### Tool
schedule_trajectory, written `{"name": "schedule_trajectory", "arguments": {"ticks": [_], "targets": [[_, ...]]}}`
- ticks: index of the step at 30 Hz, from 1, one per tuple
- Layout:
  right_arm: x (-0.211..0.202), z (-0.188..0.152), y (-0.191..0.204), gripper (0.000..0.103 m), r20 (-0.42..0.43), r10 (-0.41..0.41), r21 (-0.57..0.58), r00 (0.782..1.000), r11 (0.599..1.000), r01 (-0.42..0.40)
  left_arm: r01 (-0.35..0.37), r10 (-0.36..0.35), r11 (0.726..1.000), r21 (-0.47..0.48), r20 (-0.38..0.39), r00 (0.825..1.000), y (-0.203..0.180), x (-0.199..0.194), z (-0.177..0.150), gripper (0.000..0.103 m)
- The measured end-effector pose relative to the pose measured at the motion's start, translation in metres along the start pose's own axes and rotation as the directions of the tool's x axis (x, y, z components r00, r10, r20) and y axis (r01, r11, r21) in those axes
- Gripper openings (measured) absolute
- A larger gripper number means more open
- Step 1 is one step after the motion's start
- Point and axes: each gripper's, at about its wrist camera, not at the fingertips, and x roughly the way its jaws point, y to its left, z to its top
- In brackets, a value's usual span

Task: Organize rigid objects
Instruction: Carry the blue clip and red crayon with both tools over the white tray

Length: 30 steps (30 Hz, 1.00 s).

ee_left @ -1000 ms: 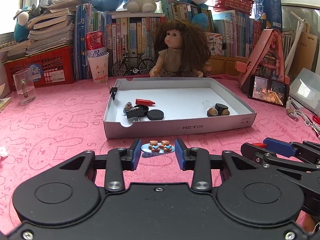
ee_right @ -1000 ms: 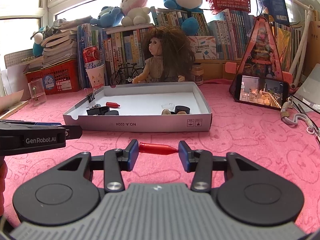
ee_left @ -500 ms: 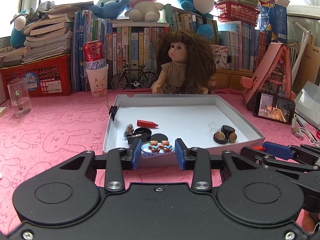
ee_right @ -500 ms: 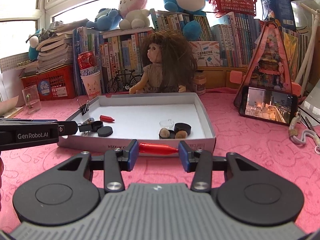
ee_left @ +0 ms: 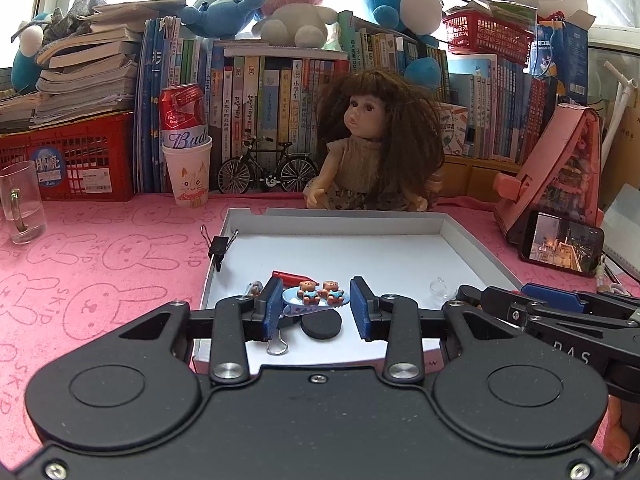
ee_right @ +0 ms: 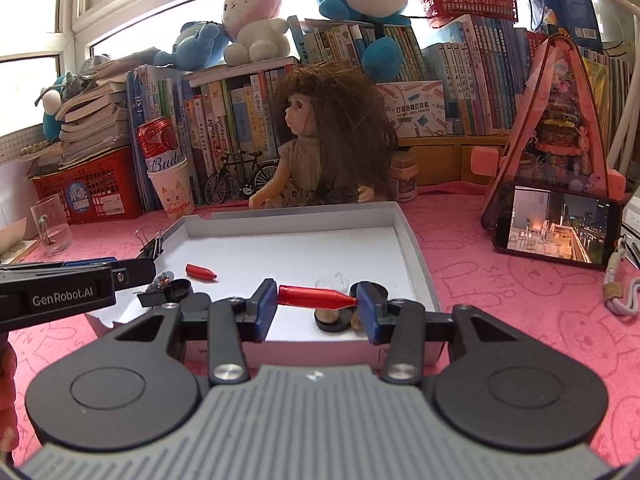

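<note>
Both grippers have advanced from the pink bunny-print cloth (ee_left: 100, 264) toward the shallow white cardboard box lid (ee_left: 460, 236), whose near wall, a second ago well ahead of the fingertips, now sits beneath them. The left gripper (ee_left: 316, 307), clamped on the blue oval hair clip with two little bears (ee_left: 316, 298), now carries it above the lid's floor, with the black round disc (ee_left: 321, 325) just below and behind it. The right gripper (ee_right: 317, 305), pinching the red bullet-shaped crayon (ee_right: 316, 297) end to end, now holds it over the lid's near right part, just in front of the black round pieces (ee_right: 332, 322) there.
</note>
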Motion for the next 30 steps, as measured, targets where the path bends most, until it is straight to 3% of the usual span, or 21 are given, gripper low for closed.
{"name": "schedule_trajectory", "arguments": {"ticks": [24,30], "targets": [[0.033,0.016,-0.017,0.049,-0.015,0.005,0.022,1.000,1.000,-0.005,-0.024,0.020,0.998,-0.064,-0.053,0.998,0.010,0.054,0.017,0.035],[0.040,0.018,-0.022,0.049,-0.021,0.007,0.044,1.000,0.999,-0.006,-0.031,0.030,0.999,-0.030,-0.040,0.999,0.006,0.059,0.015,0.035]]}}
